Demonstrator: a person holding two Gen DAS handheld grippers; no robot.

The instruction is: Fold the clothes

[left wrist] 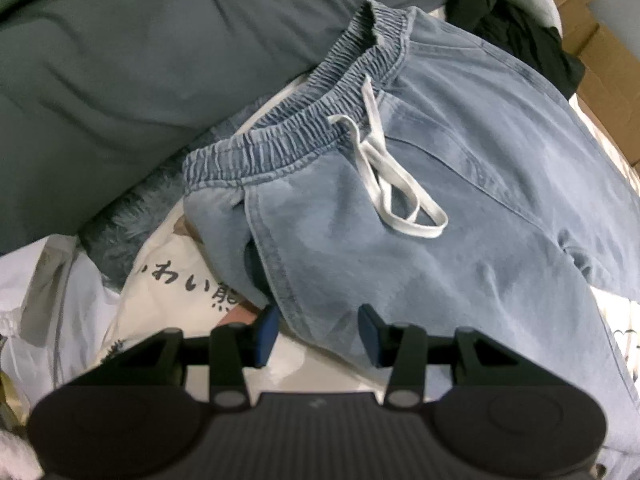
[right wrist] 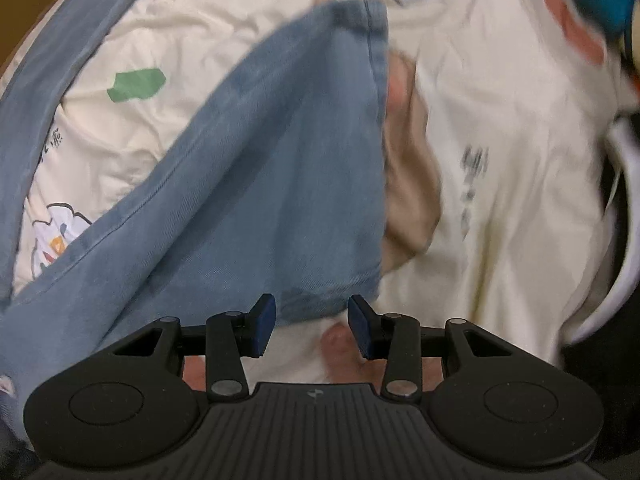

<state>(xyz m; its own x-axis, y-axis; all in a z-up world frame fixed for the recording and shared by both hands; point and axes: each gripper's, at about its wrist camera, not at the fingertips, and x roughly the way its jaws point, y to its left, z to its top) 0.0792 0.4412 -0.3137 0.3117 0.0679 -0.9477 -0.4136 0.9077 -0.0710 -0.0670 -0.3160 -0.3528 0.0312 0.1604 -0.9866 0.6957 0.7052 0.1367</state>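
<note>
**Denim trousers spread under both parted grippers**

While spread across the cream printed bed cover (right wrist: 500, 128), light blue denim trousers (left wrist: 460, 208) filling most of the left wrist view, ahead of and to the right of the jaws. Behind them, far ahead and to the left of the jaws, a big grey-green pillow (left wrist: 140, 80). Beyond the waistband and to the right, a dark garment (left wrist: 520, 36) in a heap, with cardboard boxes (left wrist: 600, 48) past it. Elastic waistband (left wrist: 288, 136) bunched, well ahead of the jaws. White drawstring (left wrist: 384, 176) looped loose on the front of the trousers, just below the waistband.

Left gripper (left wrist: 318, 332) low over the trousers near the side pocket seam, jaws parted, denim lying beneath the gap, pads not pressing on it.

From the right wrist view, one trouser leg (right wrist: 280, 180) running from the lower left toward the gap, hem edge lying just ahead of the jaws, a second strip of denim curving along the far left. Right gripper (right wrist: 312, 328) released, jaws apart, nothing pinched; hem (right wrist: 316, 304) just ahead of the gap. Picture blurred on the right.
</note>
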